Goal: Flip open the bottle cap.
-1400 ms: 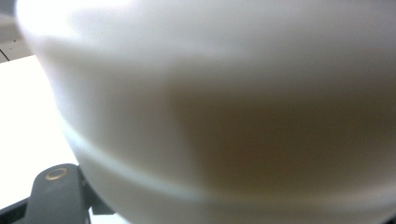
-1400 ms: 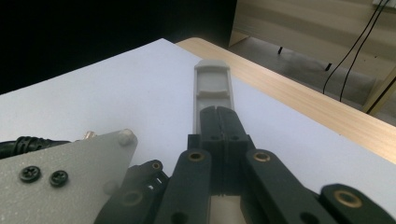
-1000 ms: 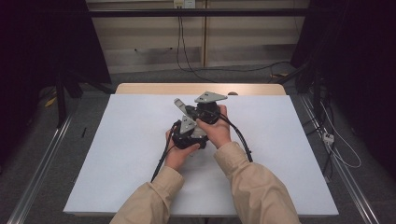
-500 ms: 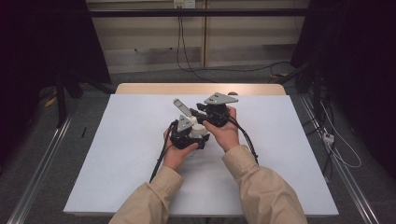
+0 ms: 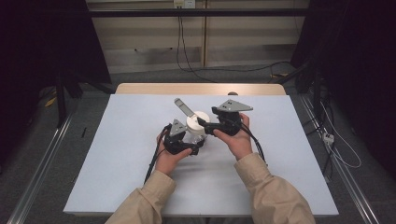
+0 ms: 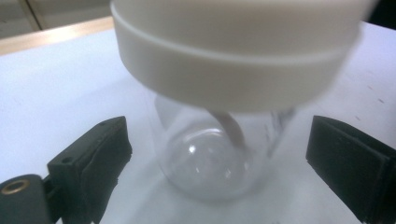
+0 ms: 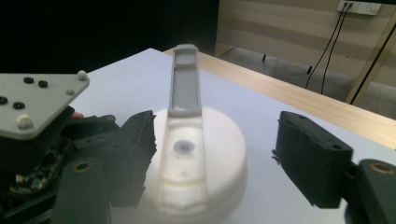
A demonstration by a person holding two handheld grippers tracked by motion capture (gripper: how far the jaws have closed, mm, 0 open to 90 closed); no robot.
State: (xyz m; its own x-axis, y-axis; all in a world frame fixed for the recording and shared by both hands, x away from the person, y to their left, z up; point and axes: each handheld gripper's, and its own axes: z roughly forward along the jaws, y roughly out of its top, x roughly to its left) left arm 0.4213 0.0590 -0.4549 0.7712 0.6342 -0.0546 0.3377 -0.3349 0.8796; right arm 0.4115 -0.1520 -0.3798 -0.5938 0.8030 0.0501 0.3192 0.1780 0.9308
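Observation:
A clear glass jar (image 6: 205,172) with a white lid (image 5: 197,122) stands on the white table (image 5: 116,154) between my two grippers. A grey lever arm (image 5: 183,108) rises from the lid toward the far left. My left gripper (image 6: 222,149) straddles the glass body; its jaws have just been opening and there are gaps on both sides. My right gripper (image 7: 219,140) straddles the lid (image 7: 201,158) and the grey lever arm (image 7: 185,84). Its jaws have also just been opening, and the right-hand pad (image 7: 306,156) stands clear of the lid. In the high view the right gripper (image 5: 205,126) sits just right of the jar.
The white table top has bare room on all sides of the jar. A wooden strip (image 5: 201,88) runs along its far edge. Cables (image 5: 187,56) hang on the wall behind. The left gripper's grey plate (image 7: 32,102) sits close beside the lid.
Both grippers' jaws have opened off the jar. The right gripper has drawn back to the right, uncovering the white lid. The left hand has shifted slightly.

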